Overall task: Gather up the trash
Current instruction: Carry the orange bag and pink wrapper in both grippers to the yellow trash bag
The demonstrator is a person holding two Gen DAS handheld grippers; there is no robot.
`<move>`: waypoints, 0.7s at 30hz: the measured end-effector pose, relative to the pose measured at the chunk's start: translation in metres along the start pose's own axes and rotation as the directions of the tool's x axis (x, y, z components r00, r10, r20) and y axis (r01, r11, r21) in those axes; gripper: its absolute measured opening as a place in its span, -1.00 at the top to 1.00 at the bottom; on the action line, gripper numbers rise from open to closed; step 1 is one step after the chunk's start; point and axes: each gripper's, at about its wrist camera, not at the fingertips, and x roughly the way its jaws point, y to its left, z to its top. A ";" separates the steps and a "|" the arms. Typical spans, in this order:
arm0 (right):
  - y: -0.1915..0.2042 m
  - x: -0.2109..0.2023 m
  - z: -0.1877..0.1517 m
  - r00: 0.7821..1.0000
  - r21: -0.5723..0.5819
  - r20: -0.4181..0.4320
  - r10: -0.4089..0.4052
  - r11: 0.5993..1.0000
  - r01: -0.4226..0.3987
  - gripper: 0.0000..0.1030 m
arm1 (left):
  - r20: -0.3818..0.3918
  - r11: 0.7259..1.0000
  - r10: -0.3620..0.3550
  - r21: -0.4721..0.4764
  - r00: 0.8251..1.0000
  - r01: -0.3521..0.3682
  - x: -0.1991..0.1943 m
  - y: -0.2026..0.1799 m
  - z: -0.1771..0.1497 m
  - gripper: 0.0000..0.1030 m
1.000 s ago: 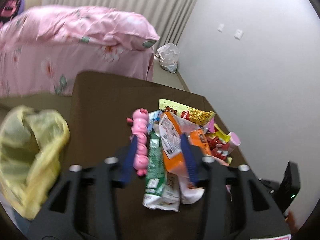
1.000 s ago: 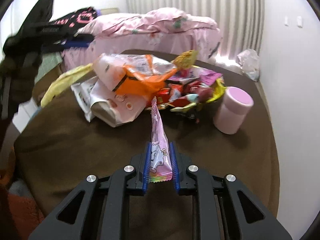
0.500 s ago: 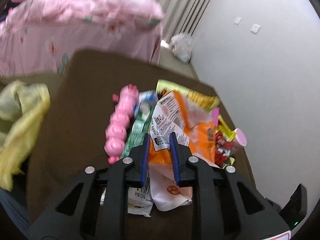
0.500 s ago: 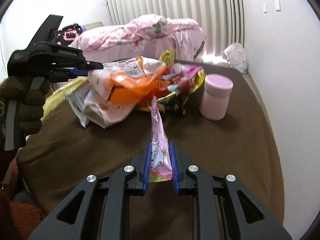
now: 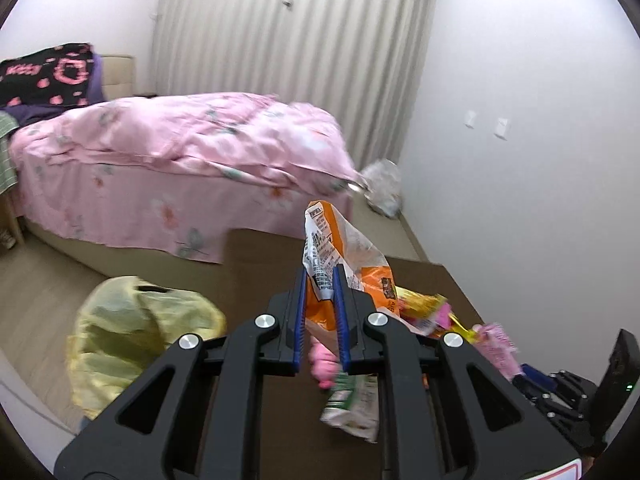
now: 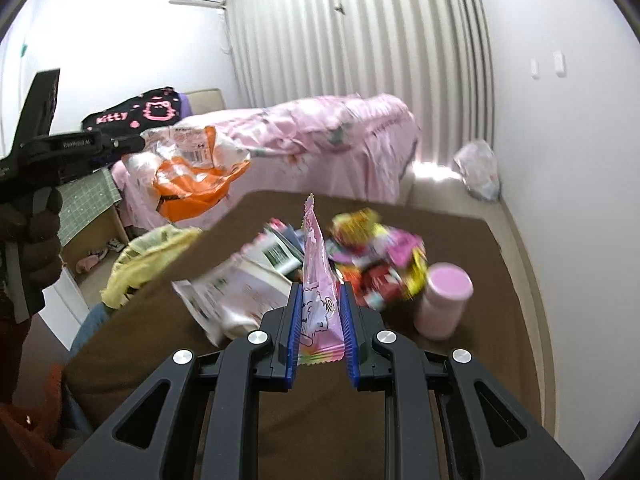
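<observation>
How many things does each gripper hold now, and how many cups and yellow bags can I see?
Wrappers held in grippers: 2, the orange wrapper in the left gripper and the pink wrapper in the right gripper
Pink cups: 1, the cup on the brown table
Yellow bags: 1, the yellow bag beside the table
Total: 4

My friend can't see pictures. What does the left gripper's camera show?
The left gripper has its fingers shut on an orange and white snack bag, lifted above a brown table. A yellow trash bag sits open lower left, and a pink bed stands behind.
</observation>
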 end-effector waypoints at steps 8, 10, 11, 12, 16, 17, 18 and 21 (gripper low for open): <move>0.052 0.016 0.047 0.995 -0.090 0.015 0.101 0.991 -0.099 0.64 | 0.065 0.956 0.272 -0.135 0.960 -0.261 -0.032 0.104 0.005 0.76; 0.067 0.024 0.055 0.992 -0.119 0.006 0.127 0.985 -0.125 0.64 | 0.055 0.931 0.328 -0.187 0.943 -0.313 -0.036 0.128 0.001 0.76; 0.075 0.030 0.060 0.990 -0.137 -0.001 0.141 0.981 -0.140 0.64 | 0.049 0.922 0.345 -0.203 0.937 -0.329 -0.037 0.137 -0.002 0.76; 0.085 0.037 0.066 0.987 -0.158 -0.009 0.161 0.974 -0.160 0.64 | 0.036 0.912 0.362 -0.224 0.932 -0.345 -0.037 0.149 -0.007 0.76; 0.119 0.070 0.090 0.969 -0.212 -0.053 0.241 0.946 -0.247 0.64 | -0.026 0.888 0.388 -0.257 0.921 -0.381 -0.025 0.175 -0.028 0.76; 0.127 0.082 0.097 0.963 -0.217 -0.066 0.262 0.938 -0.270 0.64 | -0.040 0.886 0.393 -0.251 0.919 -0.390 -0.022 0.178 -0.036 0.76; 0.137 0.097 0.104 0.954 -0.220 -0.084 0.288 0.928 -0.299 0.64 | -0.061 0.883 0.403 -0.235 0.913 -0.405 -0.016 0.180 -0.044 0.76; 0.169 0.142 0.120 0.923 -0.227 -0.152 0.355 0.896 -0.382 0.64 | -0.157 0.882 0.424 -0.151 0.892 -0.446 0.014 0.181 -0.072 0.76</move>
